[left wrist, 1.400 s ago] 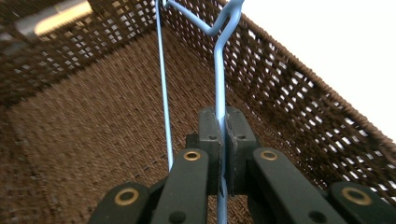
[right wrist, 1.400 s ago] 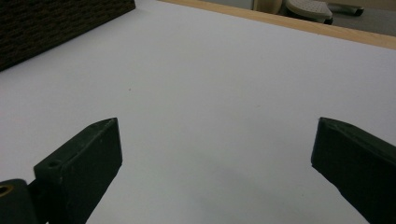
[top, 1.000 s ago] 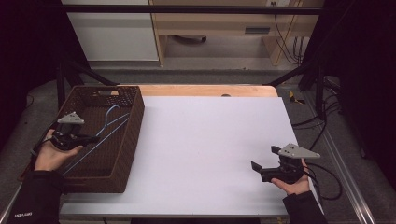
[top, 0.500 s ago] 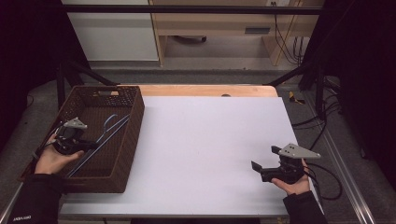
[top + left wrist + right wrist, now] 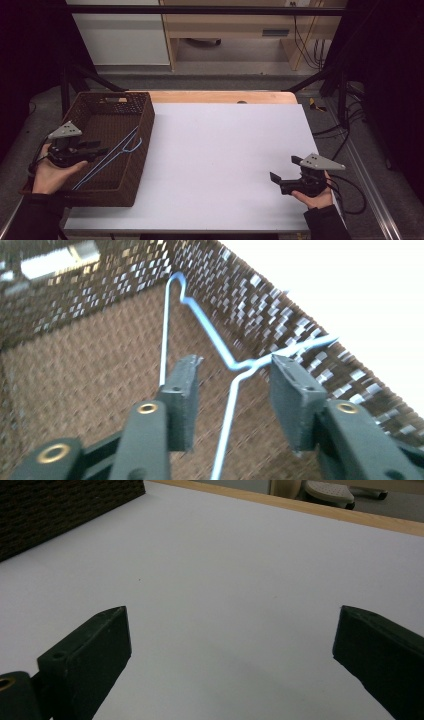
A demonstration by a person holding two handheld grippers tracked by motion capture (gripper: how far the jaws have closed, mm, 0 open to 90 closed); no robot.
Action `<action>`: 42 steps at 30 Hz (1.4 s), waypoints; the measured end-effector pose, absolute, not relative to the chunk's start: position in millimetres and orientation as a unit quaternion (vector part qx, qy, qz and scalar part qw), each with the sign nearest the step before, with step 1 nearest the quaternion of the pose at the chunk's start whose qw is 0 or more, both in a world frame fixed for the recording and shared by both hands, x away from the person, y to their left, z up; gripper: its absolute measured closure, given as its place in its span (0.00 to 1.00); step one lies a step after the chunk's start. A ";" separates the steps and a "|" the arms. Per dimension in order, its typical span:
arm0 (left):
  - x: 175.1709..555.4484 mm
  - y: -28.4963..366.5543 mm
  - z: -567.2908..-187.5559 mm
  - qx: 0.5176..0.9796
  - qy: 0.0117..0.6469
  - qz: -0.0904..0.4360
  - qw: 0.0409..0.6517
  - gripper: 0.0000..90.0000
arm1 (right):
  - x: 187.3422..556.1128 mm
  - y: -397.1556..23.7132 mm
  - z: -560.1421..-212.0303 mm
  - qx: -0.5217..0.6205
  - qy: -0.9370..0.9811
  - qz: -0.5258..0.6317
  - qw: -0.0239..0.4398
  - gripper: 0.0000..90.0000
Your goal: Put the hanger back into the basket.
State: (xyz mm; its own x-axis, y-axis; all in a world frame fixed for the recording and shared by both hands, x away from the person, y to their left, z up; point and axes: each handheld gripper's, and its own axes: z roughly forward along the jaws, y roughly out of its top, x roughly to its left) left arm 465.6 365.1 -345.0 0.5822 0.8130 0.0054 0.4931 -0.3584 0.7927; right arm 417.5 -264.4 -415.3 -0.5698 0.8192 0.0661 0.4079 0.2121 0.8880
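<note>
A blue wire hanger [image 5: 120, 151] lies slanted in the brown wicker basket [image 5: 146, 131] at the table's left, its hook end leaning on the right wall. My left gripper [image 5: 101, 150] hovers over the basket's near left part. In the left gripper view its jaws have just been opening. The hanger wire [image 5: 220, 347] runs between the pads, and neither pad presses on it. My right gripper [image 5: 284, 169] rests low over the white table top [image 5: 220, 150] at the near right. It is open, with bare table between its jaws [image 5: 230, 625].
The basket's dark wall [image 5: 60, 510] shows far off in the right gripper view. A wooden strip [image 5: 220, 97] edges the table's far side. Cables [image 5: 345, 190] trail off the right edge, and a dark frame post [image 5: 320, 77] stands at the back right.
The left gripper's jaws have opened off the hanger wire, and that hand has drawn slightly back toward the person. The hanger stays in the basket. The right hand has not moved.
</note>
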 end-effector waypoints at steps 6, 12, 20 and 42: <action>454.8 342.7 -336.8 0.786 0.390 0.207 0.433 0.38 | 416.7 -265.1 -413.7 0.410 0.745 0.479 0.218 0.03; 444.8 319.8 -329.4 0.780 0.372 0.206 0.459 0.25 | 416.2 -266.2 -412.7 0.408 0.745 0.480 0.220 0.03; 426.9 288.7 -327.0 0.778 0.343 0.204 0.485 0.13 | 415.4 -266.7 -411.2 0.409 0.741 0.484 0.222 0.02; 406.9 220.0 -372.9 0.781 0.318 0.178 0.507 0.09 | 413.6 -268.8 -410.0 0.409 0.738 0.488 0.223 0.02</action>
